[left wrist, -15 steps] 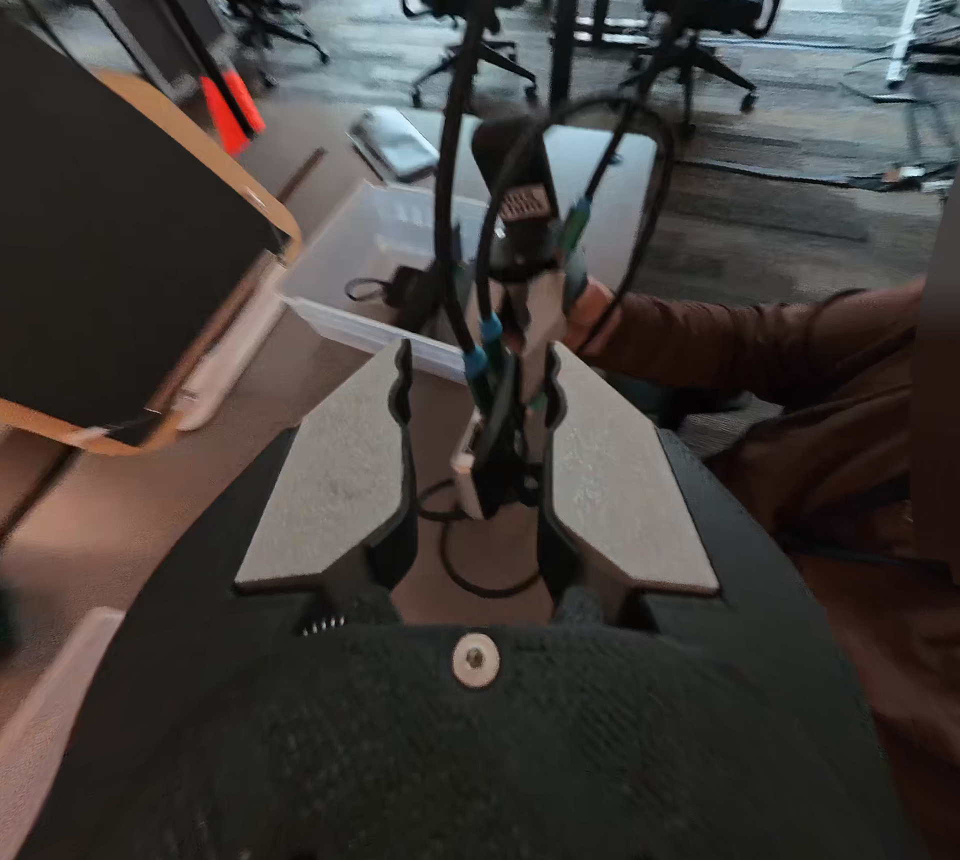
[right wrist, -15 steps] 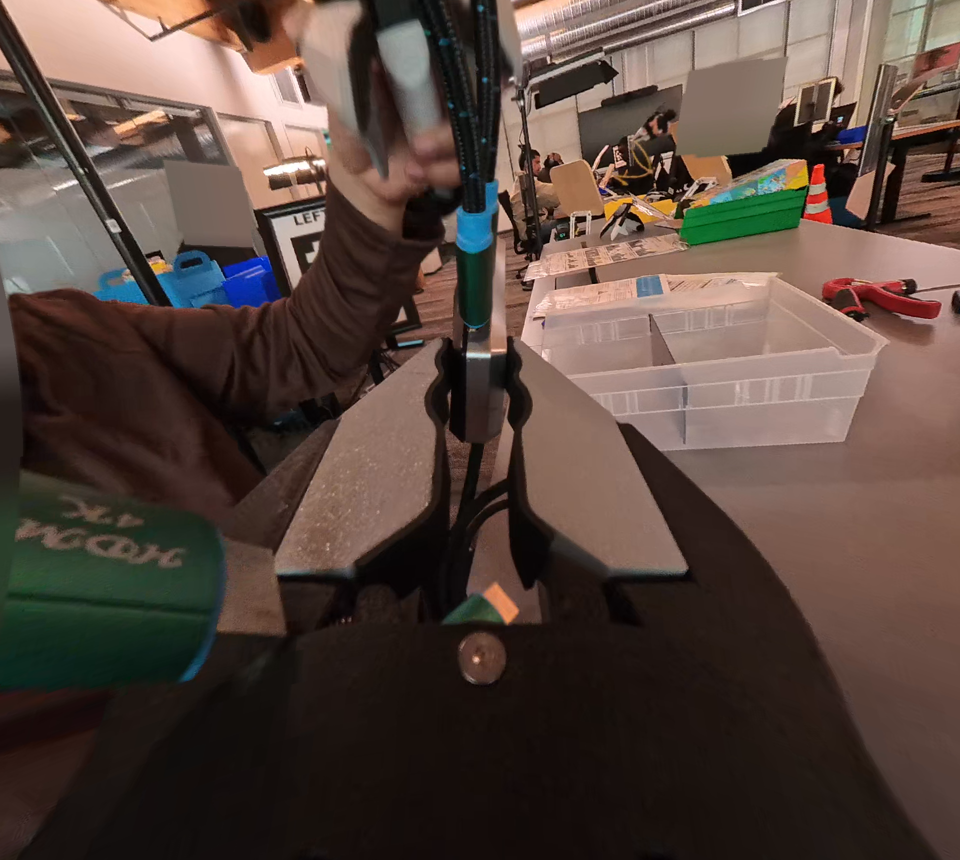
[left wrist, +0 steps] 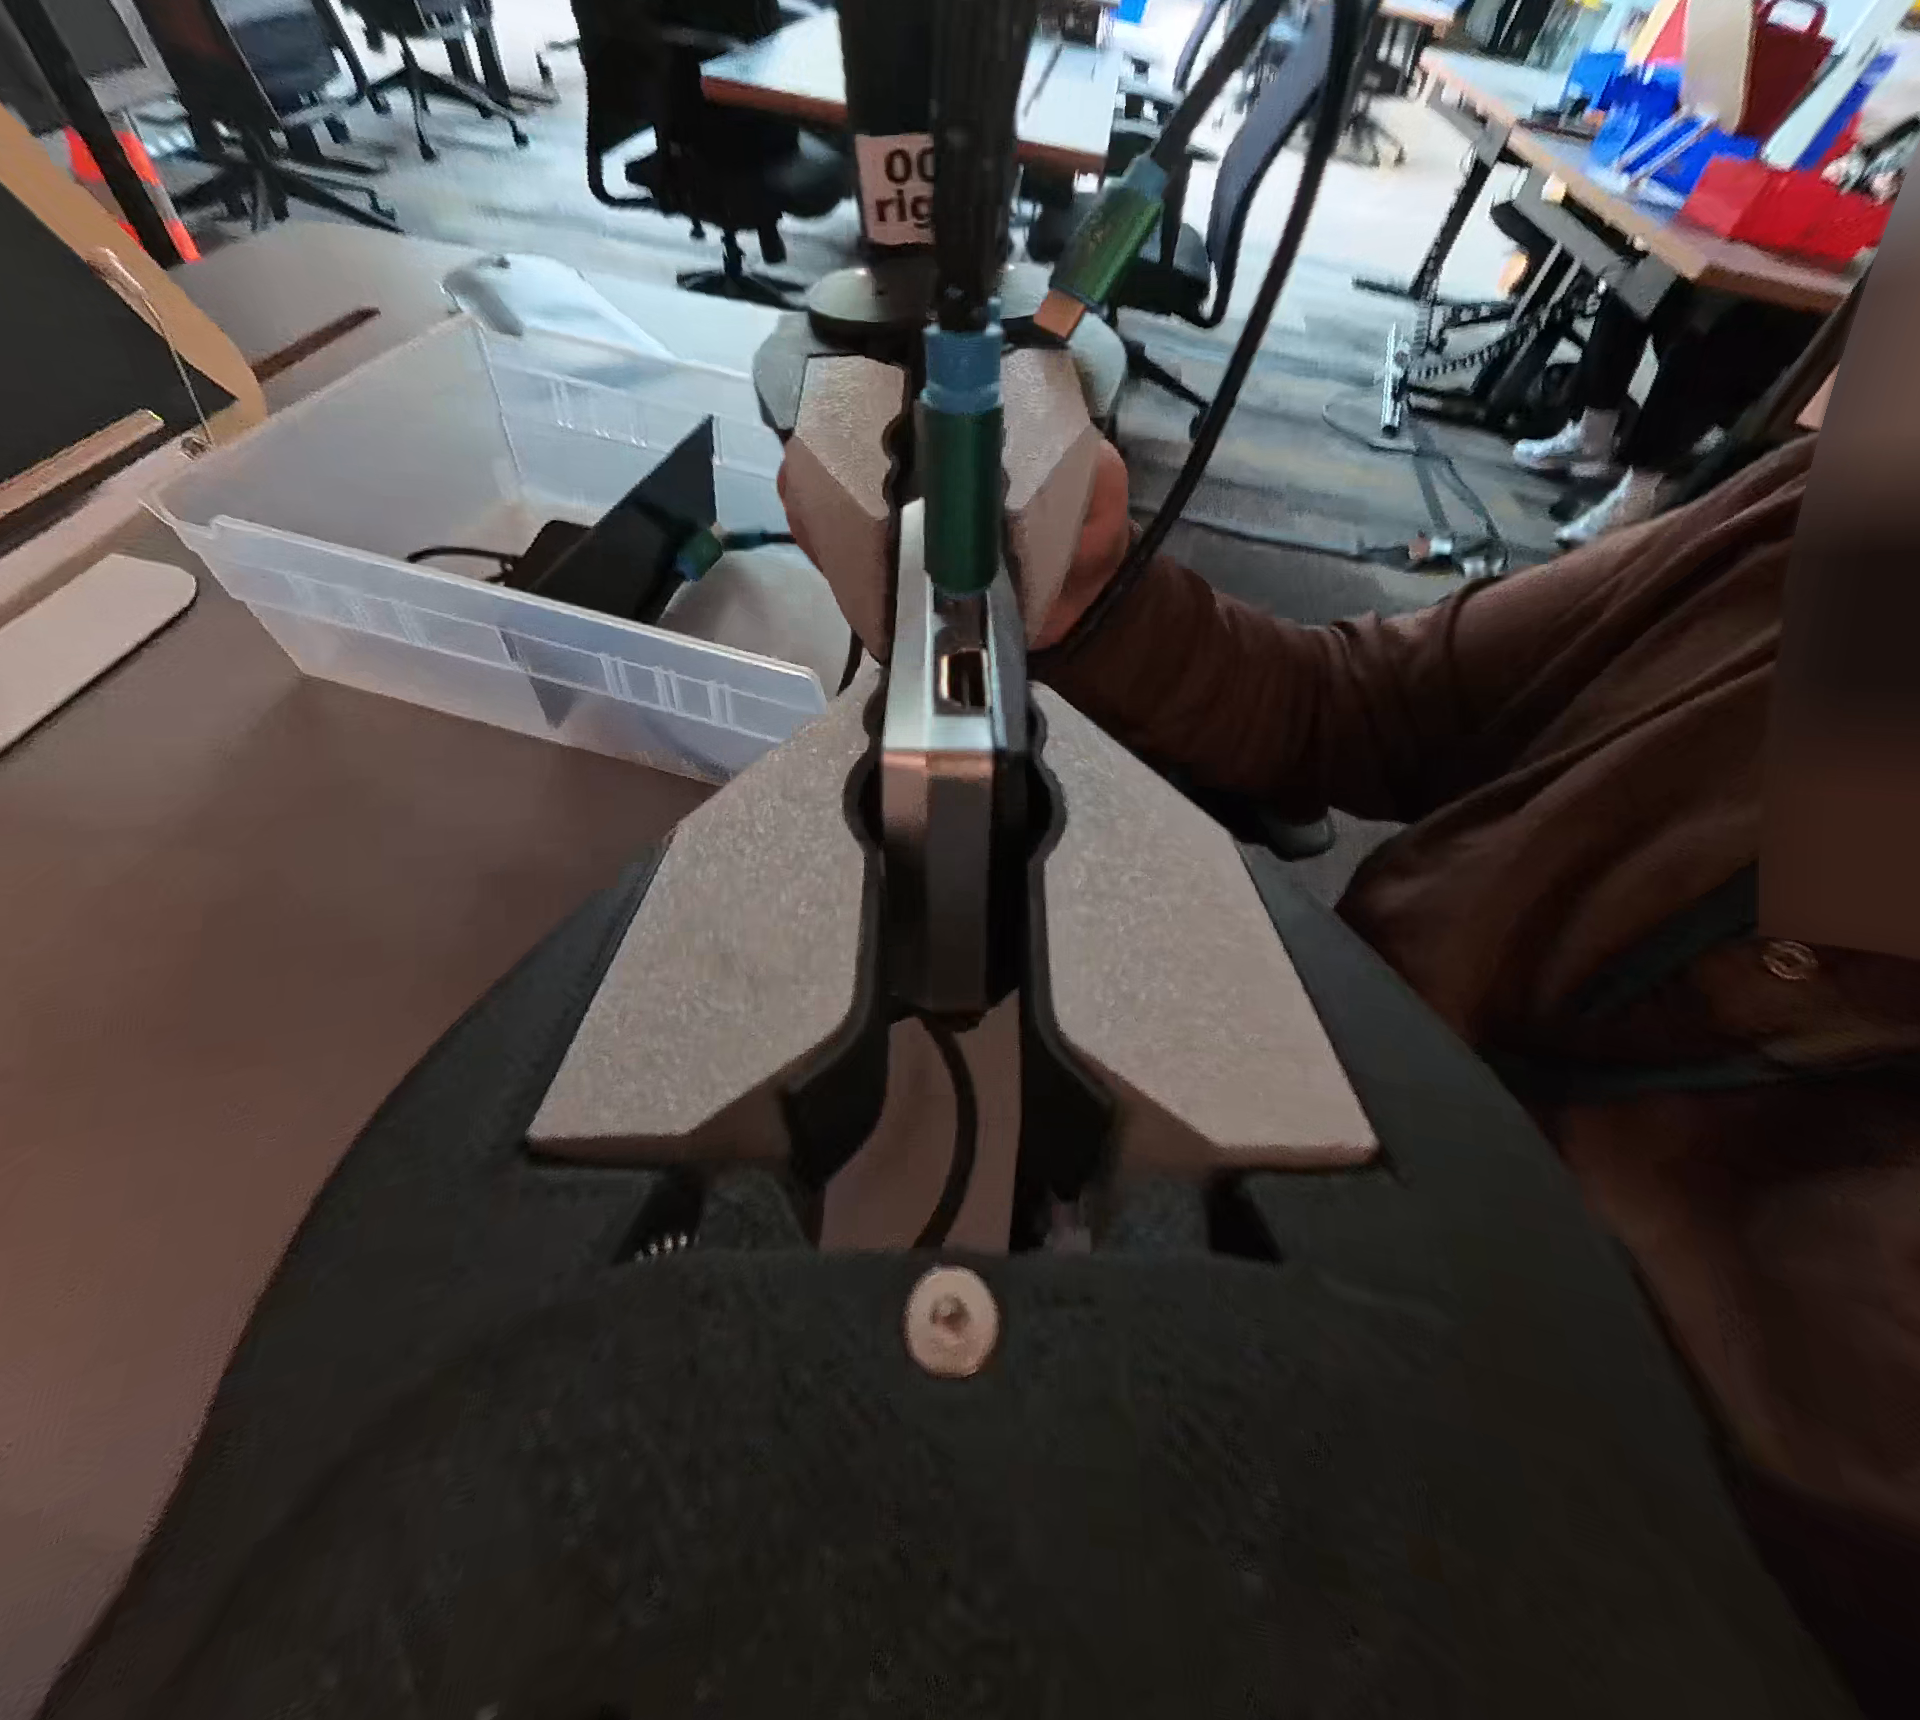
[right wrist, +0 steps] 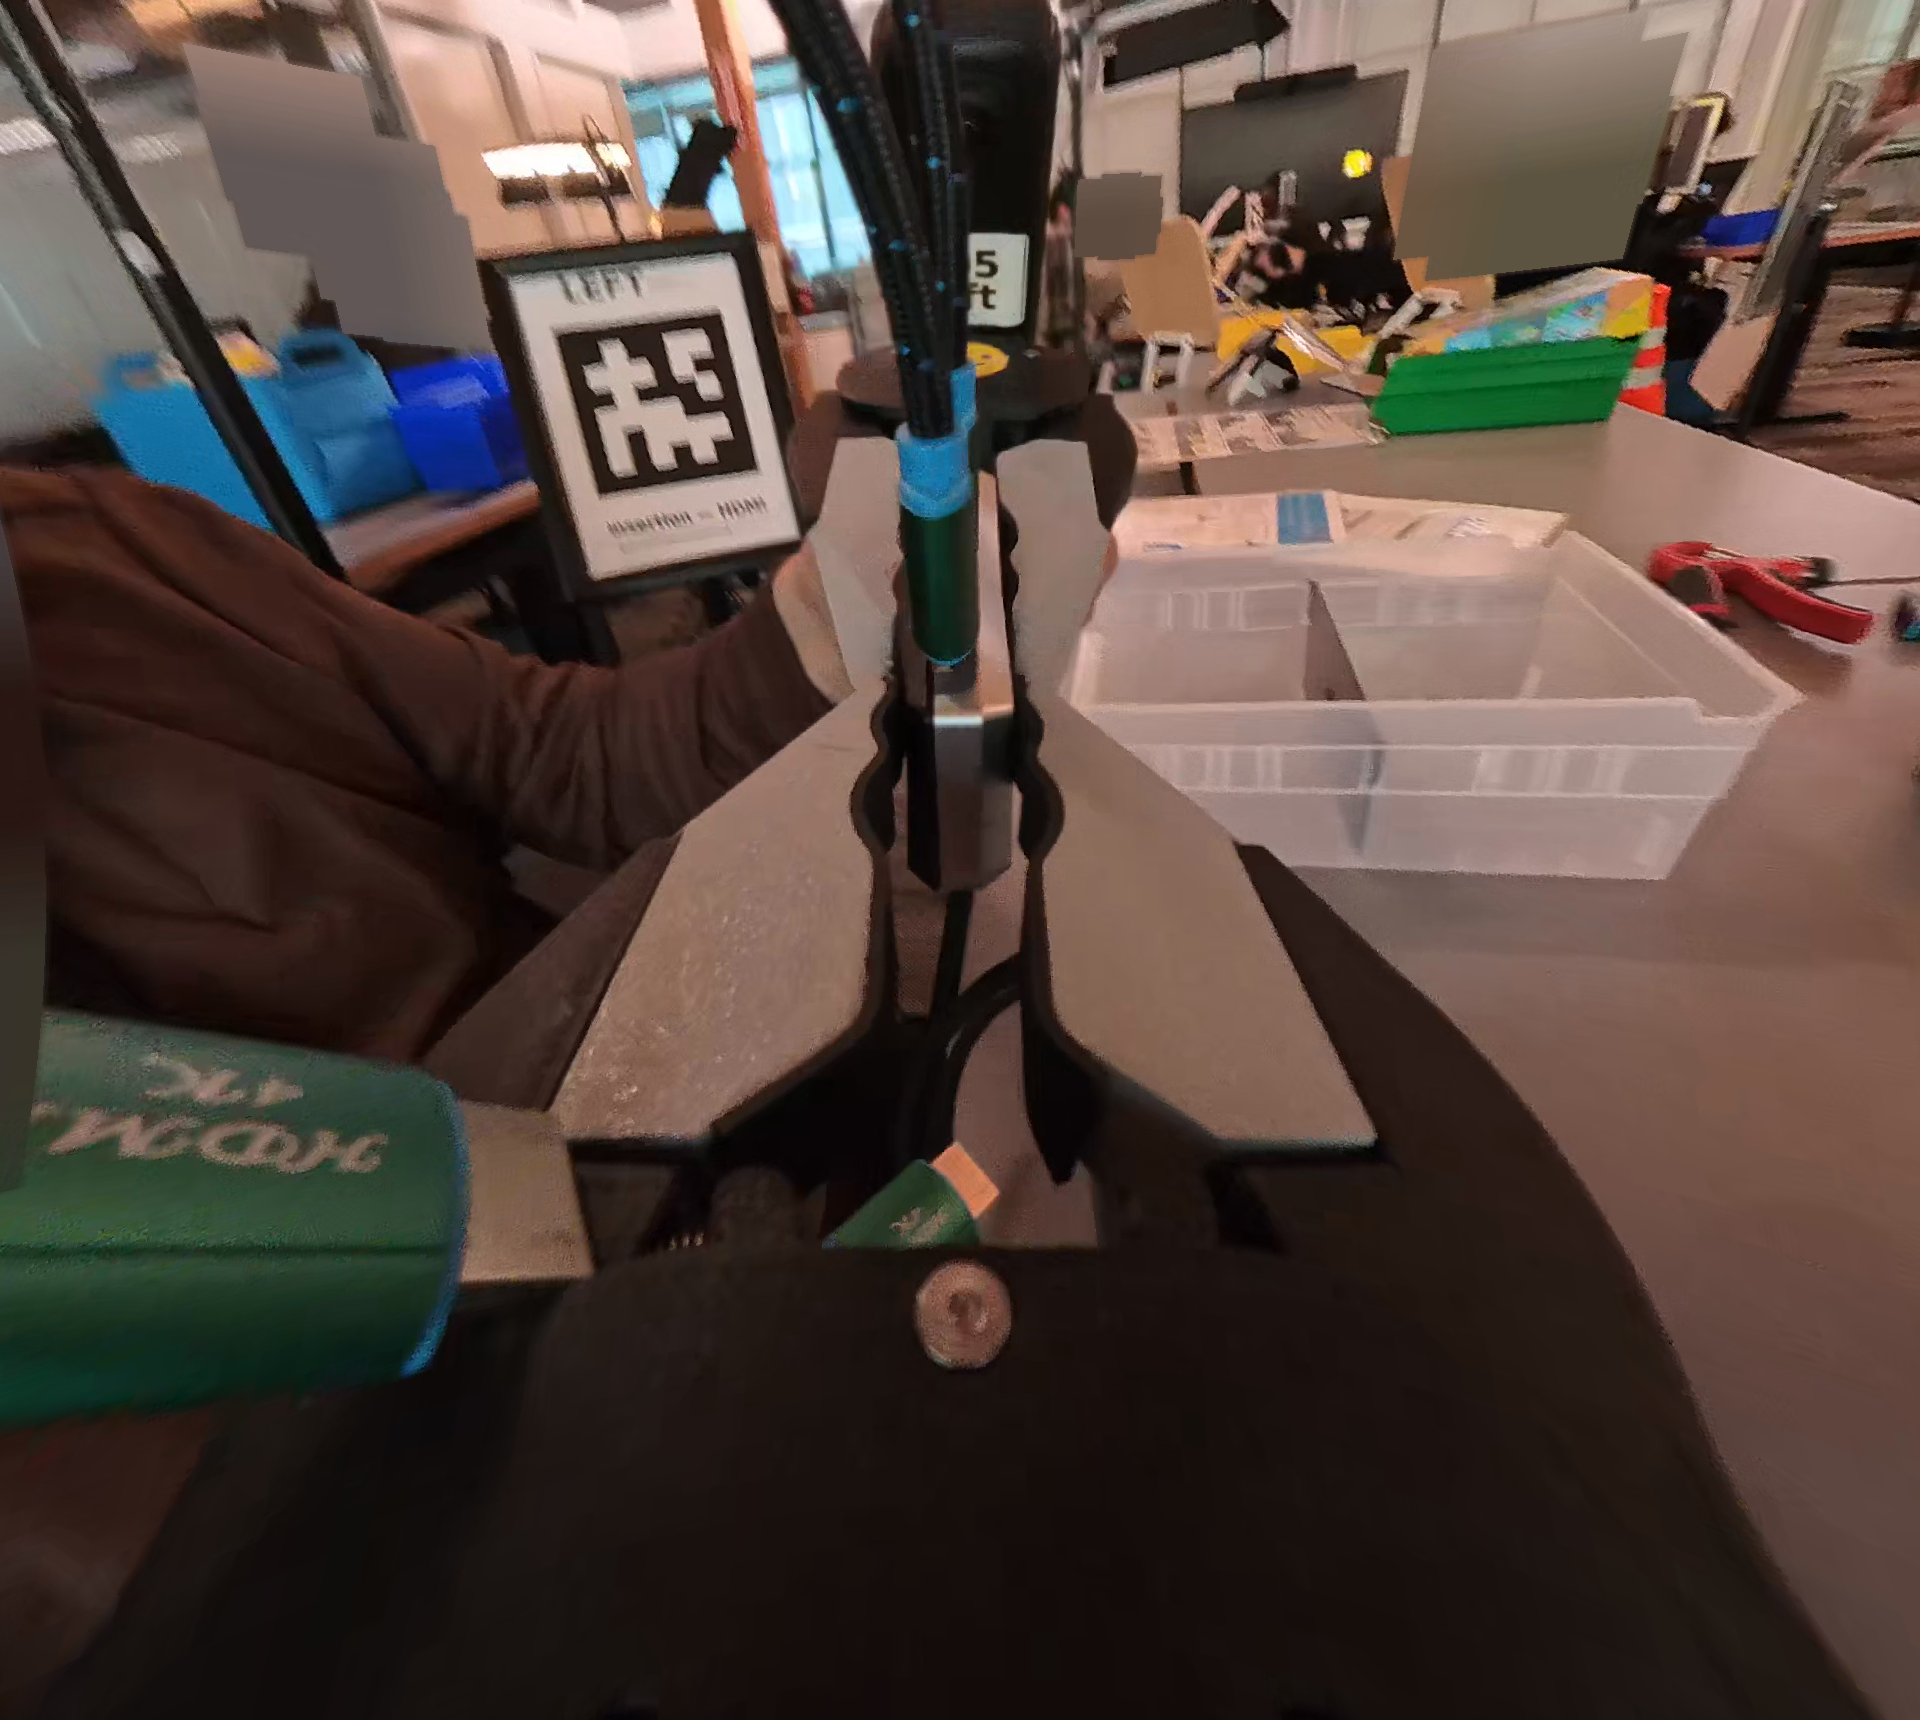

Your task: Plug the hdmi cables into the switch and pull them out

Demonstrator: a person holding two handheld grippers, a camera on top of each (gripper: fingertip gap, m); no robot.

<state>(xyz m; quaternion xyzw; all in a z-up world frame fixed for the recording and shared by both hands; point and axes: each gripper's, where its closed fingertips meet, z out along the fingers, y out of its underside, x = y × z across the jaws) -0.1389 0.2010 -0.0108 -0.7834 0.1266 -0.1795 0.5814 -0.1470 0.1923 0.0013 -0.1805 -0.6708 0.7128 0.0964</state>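
Left wrist view: left gripper (left wrist: 956, 735) clamps the switch (left wrist: 935, 823) (a flat, silvery metal slab) by its near end. Its long axis runs straight ahead to the right gripper (left wrist: 956, 621), apparently closed on the far end. Between them lie an empty port (left wrist: 961, 683) and a seated green plug (left wrist: 961, 486), rising square to the switch on a braided cable (left wrist: 966, 112). Extraction should follow the plug's axis. Beyond, a clear ribbed bin (left wrist: 416, 610).

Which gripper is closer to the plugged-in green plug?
Right. The right gripper clamps the switch beside the green plug; the left gripper clamps the far end, an empty port between.
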